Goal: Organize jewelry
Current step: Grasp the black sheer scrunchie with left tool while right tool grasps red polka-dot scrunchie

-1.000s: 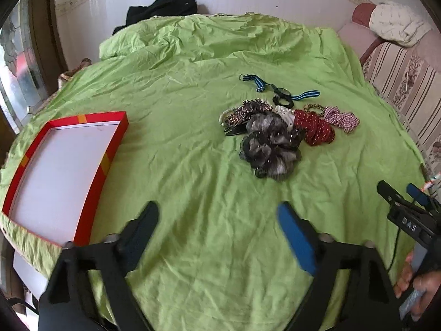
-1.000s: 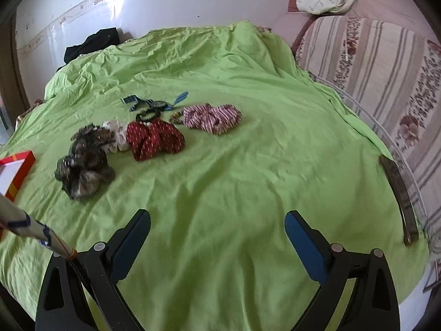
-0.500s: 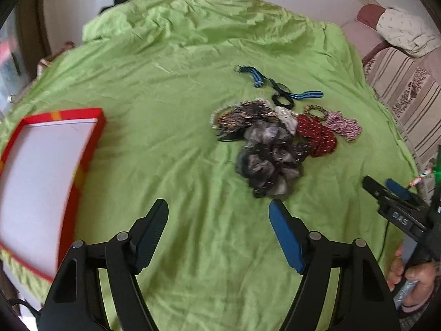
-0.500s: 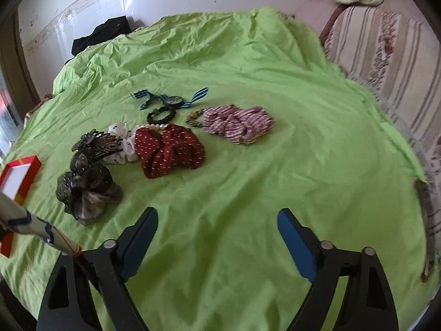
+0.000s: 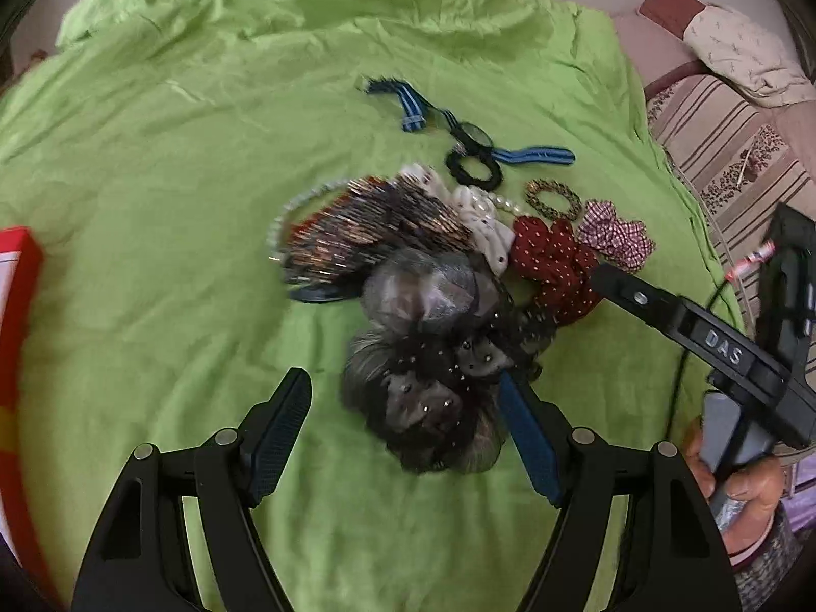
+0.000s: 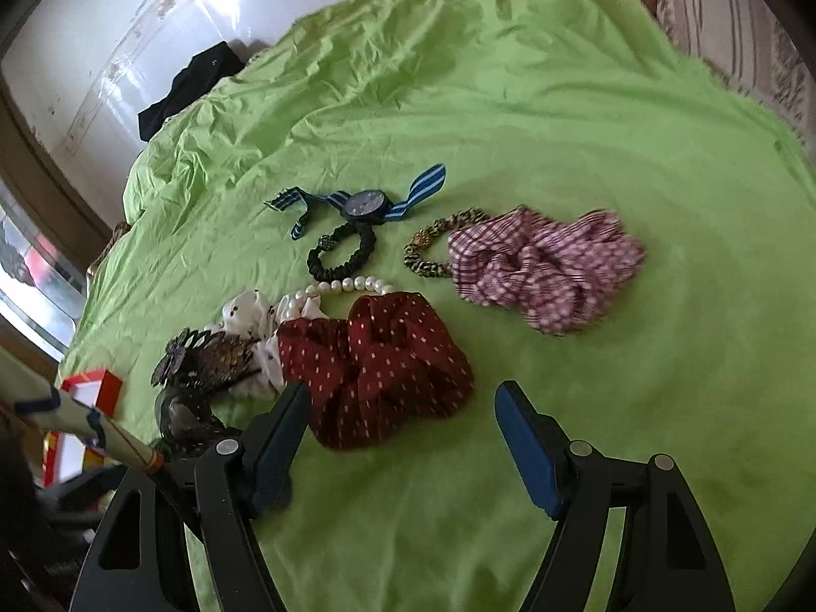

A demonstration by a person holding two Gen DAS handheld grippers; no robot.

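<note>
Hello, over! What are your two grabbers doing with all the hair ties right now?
Left gripper open, grey scrunchie between its fingers, not gripped. Right gripper open, jaws just closing toward red scrunchie. Nothing blocking; red box waits off left.

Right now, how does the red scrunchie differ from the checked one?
The red scrunchie is dark red with small pale dots; the checked scrunchie is pink-and-white plaid. The red one lies against the white pieces of the pile and nearest the right gripper; the checked one lies farther off, beside a leopard-print band. Both are bunched fabric on the green sheet.
</note>
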